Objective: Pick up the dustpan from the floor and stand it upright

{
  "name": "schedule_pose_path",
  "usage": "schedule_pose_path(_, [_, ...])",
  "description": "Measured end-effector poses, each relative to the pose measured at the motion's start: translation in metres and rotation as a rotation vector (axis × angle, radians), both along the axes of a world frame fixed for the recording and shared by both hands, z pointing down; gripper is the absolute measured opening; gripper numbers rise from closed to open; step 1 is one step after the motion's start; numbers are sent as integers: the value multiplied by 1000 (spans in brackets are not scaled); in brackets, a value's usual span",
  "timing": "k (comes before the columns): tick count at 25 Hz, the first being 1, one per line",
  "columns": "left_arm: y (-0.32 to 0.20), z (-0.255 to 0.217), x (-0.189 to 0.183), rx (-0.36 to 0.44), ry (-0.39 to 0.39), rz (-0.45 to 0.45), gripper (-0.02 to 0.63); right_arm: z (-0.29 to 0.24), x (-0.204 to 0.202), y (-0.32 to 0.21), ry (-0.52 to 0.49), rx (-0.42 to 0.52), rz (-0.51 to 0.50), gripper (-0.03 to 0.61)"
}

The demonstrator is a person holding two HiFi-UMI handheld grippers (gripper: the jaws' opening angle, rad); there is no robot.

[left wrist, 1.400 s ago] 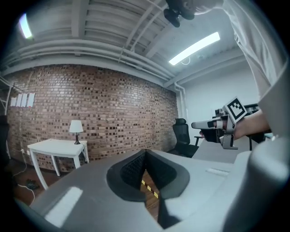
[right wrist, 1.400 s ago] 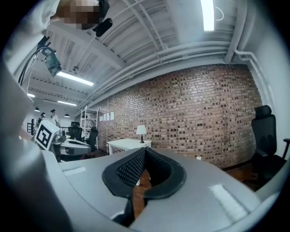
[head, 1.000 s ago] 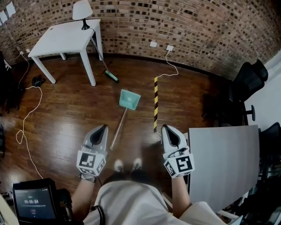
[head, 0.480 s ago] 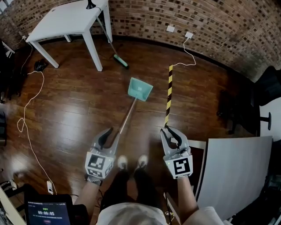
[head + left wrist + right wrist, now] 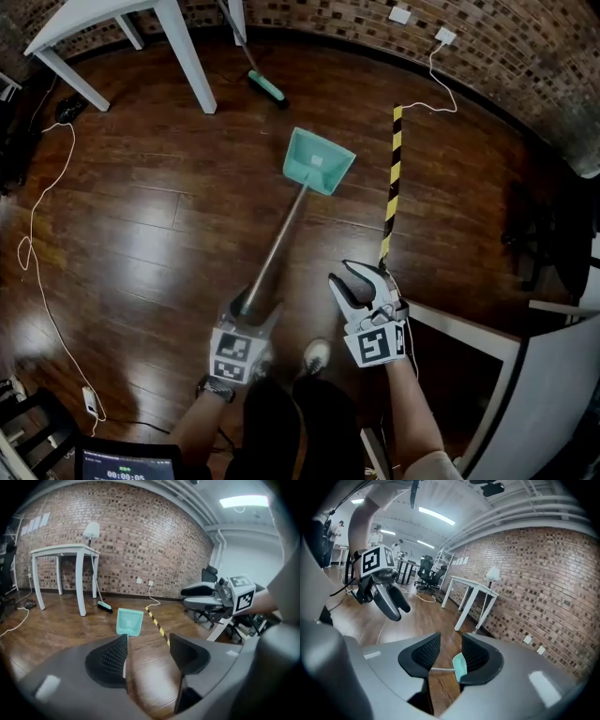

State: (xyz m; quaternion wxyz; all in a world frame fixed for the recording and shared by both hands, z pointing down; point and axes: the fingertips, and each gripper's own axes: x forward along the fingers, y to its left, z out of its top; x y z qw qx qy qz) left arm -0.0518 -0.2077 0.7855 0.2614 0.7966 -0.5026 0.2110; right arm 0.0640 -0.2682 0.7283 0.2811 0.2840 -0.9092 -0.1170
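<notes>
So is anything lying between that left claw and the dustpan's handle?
Nothing visible. The left gripper sits right at the near end of the dustpan's handle. Its jaws have just been opening, and the handle shows between them, ungripped. The broom and striped tape lie clear of it.

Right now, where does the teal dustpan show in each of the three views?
Head view: dustpan upper centre on the floor, its long handle running down-left.
Left gripper view: dustpan centre, slightly left, lying on the floor.
Right gripper view: dustpan low centre, small, seen edge-on.
Shared landmark: the white table, beyond the dustpan in all three views.
</notes>
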Motion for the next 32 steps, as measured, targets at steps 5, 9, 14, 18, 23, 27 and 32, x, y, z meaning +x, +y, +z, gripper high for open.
schedule_pose_path(5, [3,161,-16,-51,-210,119,279,175,-16,-11,143,-17,-95,186])
schedule_pose_path(9, [9,264,-45,-74,-246,124,279,298,-35,-6,257,-17,-247,221])
schedule_pose_path(14, [35,362,-65,-100,-247,168,279,423,-61,-13,389,11,-439,301])
schedule_pose_path(18, [53,406,-61,-114,-209,238,276,487,-88,-36,446,61,-535,345])
schedule_pose_path(23, [72,420,-48,-114,-145,295,217,519,-109,-65,512,179,-581,356])
schedule_pose_path(27, [73,418,-52,-105,-101,248,179,529,-122,-88,554,222,-578,357])
schedule_pose_path(32, [70,422,-55,-123,-119,236,137,536,-129,-99,593,264,-581,277])
